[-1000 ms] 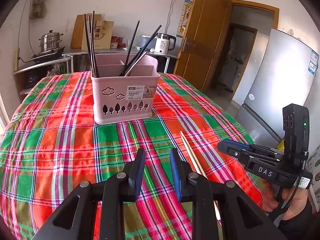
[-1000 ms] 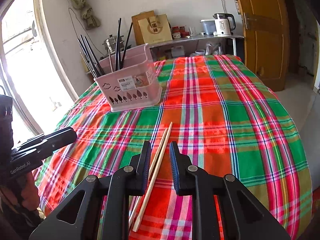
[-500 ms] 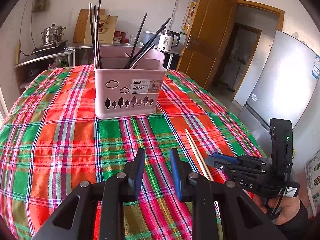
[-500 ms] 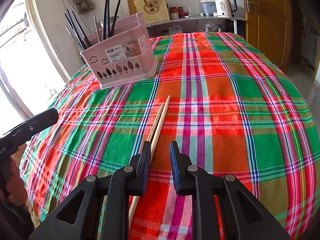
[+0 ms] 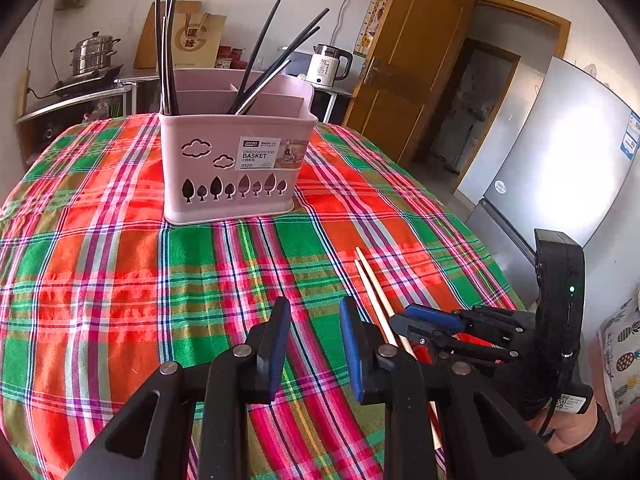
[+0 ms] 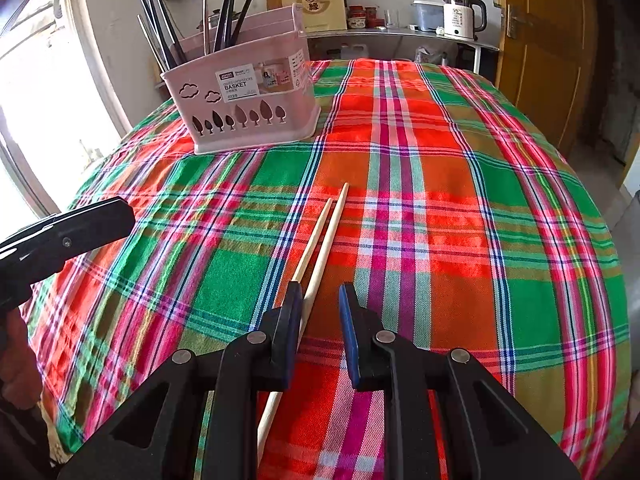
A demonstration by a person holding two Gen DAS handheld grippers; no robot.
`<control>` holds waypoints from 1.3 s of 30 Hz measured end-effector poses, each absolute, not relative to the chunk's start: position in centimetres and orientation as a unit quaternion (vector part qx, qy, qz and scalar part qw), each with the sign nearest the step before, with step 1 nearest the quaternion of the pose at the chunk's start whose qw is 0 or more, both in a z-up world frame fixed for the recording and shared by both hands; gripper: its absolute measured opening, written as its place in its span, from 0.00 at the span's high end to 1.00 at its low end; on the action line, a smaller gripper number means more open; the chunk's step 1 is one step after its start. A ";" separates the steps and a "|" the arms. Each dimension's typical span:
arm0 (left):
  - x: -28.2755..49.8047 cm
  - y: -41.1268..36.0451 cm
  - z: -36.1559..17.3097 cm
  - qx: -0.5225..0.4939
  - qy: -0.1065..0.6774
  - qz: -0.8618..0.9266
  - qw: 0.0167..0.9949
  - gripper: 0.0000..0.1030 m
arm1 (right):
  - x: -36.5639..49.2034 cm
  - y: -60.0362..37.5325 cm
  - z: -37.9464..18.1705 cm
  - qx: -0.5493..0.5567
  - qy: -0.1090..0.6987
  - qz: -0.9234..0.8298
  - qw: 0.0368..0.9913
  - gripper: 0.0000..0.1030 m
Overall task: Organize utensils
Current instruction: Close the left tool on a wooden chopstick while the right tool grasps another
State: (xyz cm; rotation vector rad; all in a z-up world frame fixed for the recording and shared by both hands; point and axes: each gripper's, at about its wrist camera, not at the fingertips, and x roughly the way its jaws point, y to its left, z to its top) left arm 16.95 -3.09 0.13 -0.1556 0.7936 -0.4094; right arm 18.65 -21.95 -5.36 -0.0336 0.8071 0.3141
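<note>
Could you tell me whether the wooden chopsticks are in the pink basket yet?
Out: the pale wooden chopsticks lie flat on the plaid tablecloth, apart from the pink plastic basket.

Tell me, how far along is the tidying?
Done: black chopsticks already stand in the pink plastic basket. In hand: nothing; the right hand-held gripper is open over two pale wooden chopsticks lying on the plaid tablecloth. Left: gripping and binning them.

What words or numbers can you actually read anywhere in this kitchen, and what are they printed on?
"BASKET" and "0129": white label on the pink plastic utensil basket; smaller lines above are blurred.
"國緣": brown paper bag by the wall.
"55": white electric kettle.
Unreadable: blue sticker on the silver fridge, wall poster beside the wooden door, and the right gripper's tag.
</note>
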 end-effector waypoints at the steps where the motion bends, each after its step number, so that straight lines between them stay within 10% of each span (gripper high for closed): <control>1: 17.1 -3.3 0.0 -0.077 0.386 -0.200 0.897 0.76 | 18.6 -22.1 -5.4 -0.018 0.391 0.154 0.907 0.81; 23: 24.2 -13.3 -4.6 -0.020 0.455 -0.211 0.865 0.76 | 18.6 -28.1 -4.5 0.027 0.374 0.124 0.919 0.81; 28: 24.8 -13.3 -4.7 -0.001 0.455 -0.193 0.869 0.92 | 21.2 -27.8 -4.4 0.027 0.379 0.118 0.917 0.81; 39: 24.7 -11.4 -4.6 -0.011 0.462 -0.181 0.868 0.95 | 24.5 -26.7 -4.6 -0.008 0.403 0.105 0.909 0.81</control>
